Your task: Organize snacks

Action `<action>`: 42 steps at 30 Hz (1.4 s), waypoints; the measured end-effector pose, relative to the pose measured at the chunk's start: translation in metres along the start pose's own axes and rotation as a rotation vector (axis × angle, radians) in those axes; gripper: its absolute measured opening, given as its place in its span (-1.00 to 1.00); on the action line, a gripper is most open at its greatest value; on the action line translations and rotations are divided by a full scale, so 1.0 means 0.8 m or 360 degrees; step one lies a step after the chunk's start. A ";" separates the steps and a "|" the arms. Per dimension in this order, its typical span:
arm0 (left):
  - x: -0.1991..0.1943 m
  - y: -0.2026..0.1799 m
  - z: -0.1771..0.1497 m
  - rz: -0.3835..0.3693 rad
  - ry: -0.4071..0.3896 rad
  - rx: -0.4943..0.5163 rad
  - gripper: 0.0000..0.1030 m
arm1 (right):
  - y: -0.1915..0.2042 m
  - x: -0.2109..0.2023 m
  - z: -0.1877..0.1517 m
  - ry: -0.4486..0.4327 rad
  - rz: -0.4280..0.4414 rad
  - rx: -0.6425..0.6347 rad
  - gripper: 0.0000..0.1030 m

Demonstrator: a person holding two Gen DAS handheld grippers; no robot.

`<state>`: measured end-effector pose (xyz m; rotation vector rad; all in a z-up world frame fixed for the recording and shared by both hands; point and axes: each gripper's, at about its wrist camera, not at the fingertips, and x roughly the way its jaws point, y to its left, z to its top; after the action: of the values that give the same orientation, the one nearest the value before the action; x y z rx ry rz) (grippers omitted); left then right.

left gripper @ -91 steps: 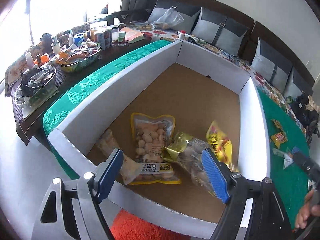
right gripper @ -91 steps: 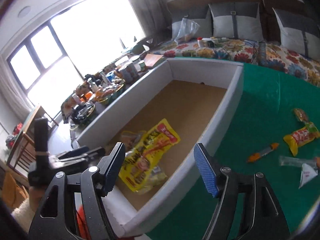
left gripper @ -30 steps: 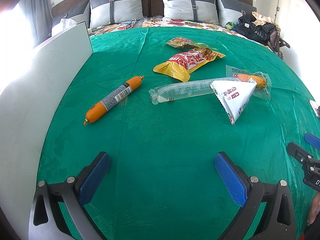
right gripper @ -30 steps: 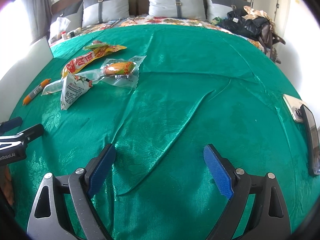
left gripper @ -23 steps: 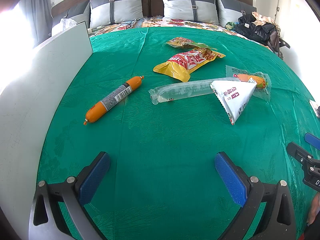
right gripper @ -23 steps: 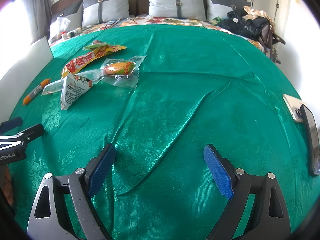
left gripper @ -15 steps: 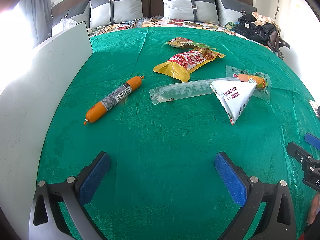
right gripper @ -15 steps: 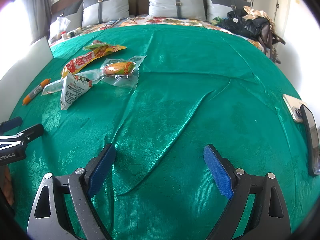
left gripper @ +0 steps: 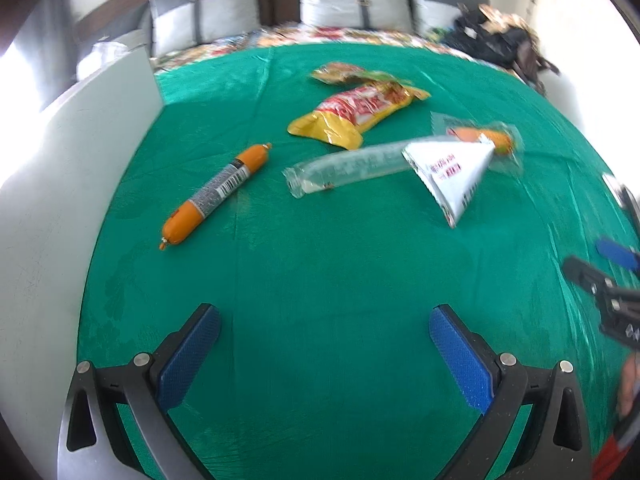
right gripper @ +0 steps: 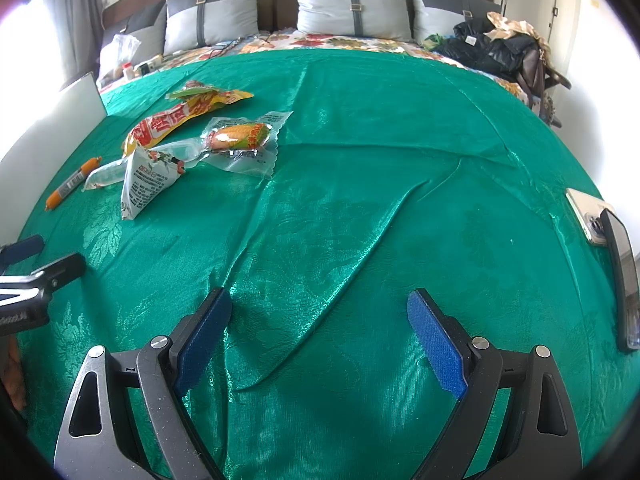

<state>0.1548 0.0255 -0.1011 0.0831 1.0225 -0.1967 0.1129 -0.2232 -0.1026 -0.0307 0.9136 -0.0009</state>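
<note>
Snacks lie on a green cloth [left gripper: 320,272]. In the left wrist view: an orange sausage stick [left gripper: 214,192], a clear long packet [left gripper: 348,168], a white triangular packet [left gripper: 450,172], a yellow-red bag [left gripper: 356,114], a corn packet [left gripper: 486,140] and a small green-orange packet [left gripper: 344,74]. My left gripper [left gripper: 324,344] is open and empty, short of the sausage. My right gripper [right gripper: 318,328] is open and empty over bare cloth; the snacks lie far left of it, with the corn packet [right gripper: 240,138] nearest. The white box wall [left gripper: 60,184] stands at the left.
Grey pillows [right gripper: 352,4] and a floral sheet [right gripper: 340,42] lie beyond the cloth. A dark bag [right gripper: 496,54] sits at the back right. A phone [right gripper: 620,276] and a card lie at the right edge. The right gripper also shows in the left wrist view [left gripper: 604,280].
Three seconds ago both grippers faced the box with snacks inside; they have since turned to the cloth. In the last half second the left view has shifted slightly and blurred; the right is still.
</note>
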 end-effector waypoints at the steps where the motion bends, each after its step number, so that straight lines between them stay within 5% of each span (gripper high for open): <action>1: -0.001 0.010 0.004 0.0005 0.0022 -0.0022 0.99 | 0.000 0.000 0.000 0.0000 0.0001 0.0000 0.78; 6: -0.009 0.073 0.045 0.0016 -0.0029 -0.0236 0.95 | 0.001 0.000 -0.001 0.0001 0.0004 0.0000 0.80; 10: 0.020 0.101 0.077 0.0037 0.0087 -0.0283 0.50 | 0.002 0.000 -0.001 0.0000 0.0003 0.0000 0.80; 14: 0.037 0.096 0.085 0.0088 0.0108 -0.0130 0.22 | 0.002 0.000 -0.001 0.0000 0.0004 0.0000 0.80; 16: 0.034 0.092 0.084 0.0062 0.0078 -0.0089 -0.48 | 0.001 0.000 -0.001 0.0000 0.0004 0.0000 0.80; 18: 0.034 0.090 0.080 0.0045 0.0087 -0.0086 -0.70 | 0.001 0.000 -0.001 0.0000 0.0004 -0.0001 0.80; 29: -0.024 0.060 -0.007 -0.0027 0.0112 -0.0172 -0.69 | 0.003 0.001 -0.001 0.0004 0.0004 -0.0004 0.82; 30: -0.027 0.059 -0.013 -0.0028 0.0091 -0.0180 -0.62 | 0.002 0.001 -0.001 0.0004 0.0004 -0.0004 0.82; 32: -0.028 0.056 -0.020 -0.0014 0.0039 -0.0165 -0.11 | 0.003 0.001 -0.001 0.0004 0.0004 -0.0004 0.82; 33: -0.027 0.057 -0.022 0.0009 0.0031 -0.0161 0.43 | 0.002 0.001 -0.001 0.0004 0.0005 -0.0004 0.82; 34: -0.024 0.058 -0.023 0.0054 0.0008 -0.0164 0.64 | 0.002 0.001 -0.001 0.0004 0.0005 -0.0004 0.82; 42: -0.012 0.074 -0.027 0.0146 -0.0094 -0.0176 0.96 | 0.003 0.000 -0.001 0.0004 0.0005 -0.0005 0.82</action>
<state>0.1442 0.0882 -0.1056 0.0236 0.9664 -0.0588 0.1127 -0.2210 -0.1031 -0.0319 0.9159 0.0036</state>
